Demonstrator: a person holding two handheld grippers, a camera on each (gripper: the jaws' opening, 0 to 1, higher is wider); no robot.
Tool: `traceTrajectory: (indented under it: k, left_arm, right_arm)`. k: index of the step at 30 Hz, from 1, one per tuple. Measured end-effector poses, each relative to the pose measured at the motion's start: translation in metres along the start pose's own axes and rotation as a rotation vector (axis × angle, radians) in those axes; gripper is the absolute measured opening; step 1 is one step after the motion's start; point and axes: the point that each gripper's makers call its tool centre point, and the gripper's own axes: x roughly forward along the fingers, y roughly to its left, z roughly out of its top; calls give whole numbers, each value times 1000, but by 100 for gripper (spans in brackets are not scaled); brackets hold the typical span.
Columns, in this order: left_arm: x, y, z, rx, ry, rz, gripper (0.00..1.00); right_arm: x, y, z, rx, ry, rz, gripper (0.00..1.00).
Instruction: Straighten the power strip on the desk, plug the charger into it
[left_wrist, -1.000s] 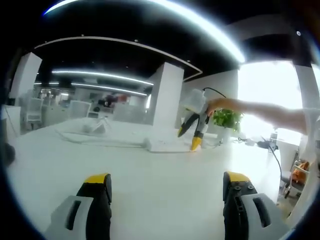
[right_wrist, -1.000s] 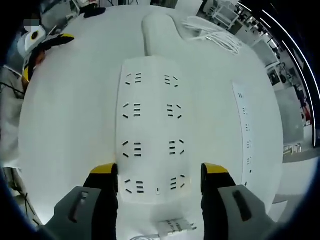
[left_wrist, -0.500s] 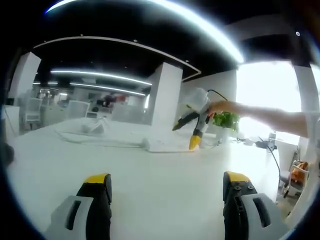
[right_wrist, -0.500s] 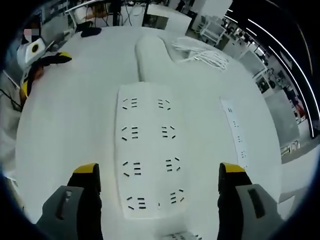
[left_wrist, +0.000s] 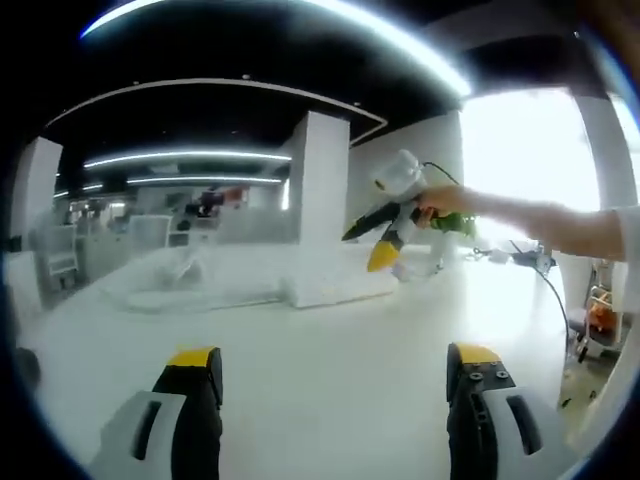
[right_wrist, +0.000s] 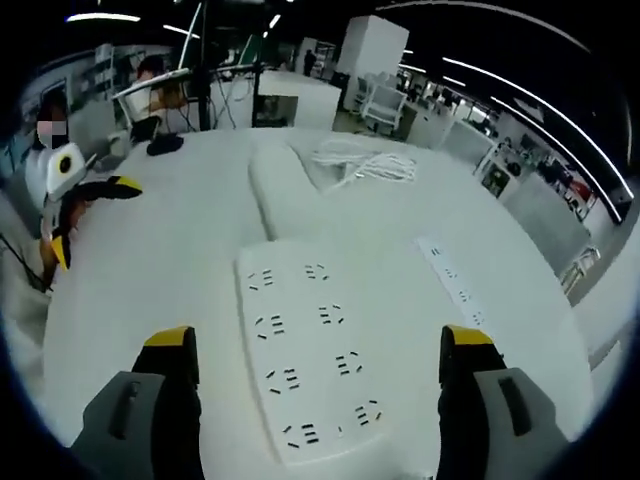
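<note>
Tabletop (right_wrist: 180, 270) – white and broad – carries the wide white power strip (right_wrist: 315, 350), which lies flat between the wide jaws of the right gripper (right_wrist: 315, 350), not touched by them. A narrow second strip (right_wrist: 455, 290) lies to its right, and a coiled white cable (right_wrist: 365, 160) rests beyond. In the left gripper view, the left gripper (left_wrist: 335, 370) is low over bare tabletop, jaws wide, holding nothing. Which thing is the charger I cannot tell.

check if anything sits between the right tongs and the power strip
Nothing visible does. The right tongs hang open above the wide power strip, which lies bare on the desk; the slim strip lies off to one side.
</note>
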Motion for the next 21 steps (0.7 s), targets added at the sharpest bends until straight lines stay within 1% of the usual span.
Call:
traceTrajectory:
  k: [3,5,7,9,11,12,13,15,16,18,19,20,21]
  left_arm:
    - [-1,0,8,11,-9,-4,96]
    - [-2,1,11,20,-12,-3,96]
    - [-2,2,12,26,-11,0,96]
    - [-3,2,14,33,-10,2,96]
    - [-4,3,15,35,-13,2,96]
    - [-4,3,16,35,-13,1,96]
    - [-4,3,16,36,-13,1,96]
    - [-4,3,17,41,-15,0,96]
    - [-4,4,17,41,-14,-1,96]
    - [-3,3,18,41,-15,-6,96]
    - [-2,3,17,40,-15,-8,96]
    - [-2,3,17,38,-14,-10,96]
    - [-1,3,17,37,-13,-12,96]
  right_arm:
    - [-10,-8,10,62,-91,-44,100]
    - [-17,-10,15,92,-136,-70,100]
    - [-25,-12,20,151,-194,-96,100]
    - [-34,-14,28,200,-265,-119,100]
    - [-45,-14,36,208,-336,-132,100]
    - [-54,-15,39,232,-377,-162,100]
    - [-59,-16,40,232,-396,-184,100]
    - [-71,-18,38,263,-416,-239,100]
    - [-74,-17,37,248,-417,-250,100]
    - [-87,-19,39,239,-457,-316,100]
    - [-93,-16,39,214,-473,-337,100]
    - [-98,-14,39,213,-493,-354,100]
    - [-103,-15,36,226,-486,-375,100]
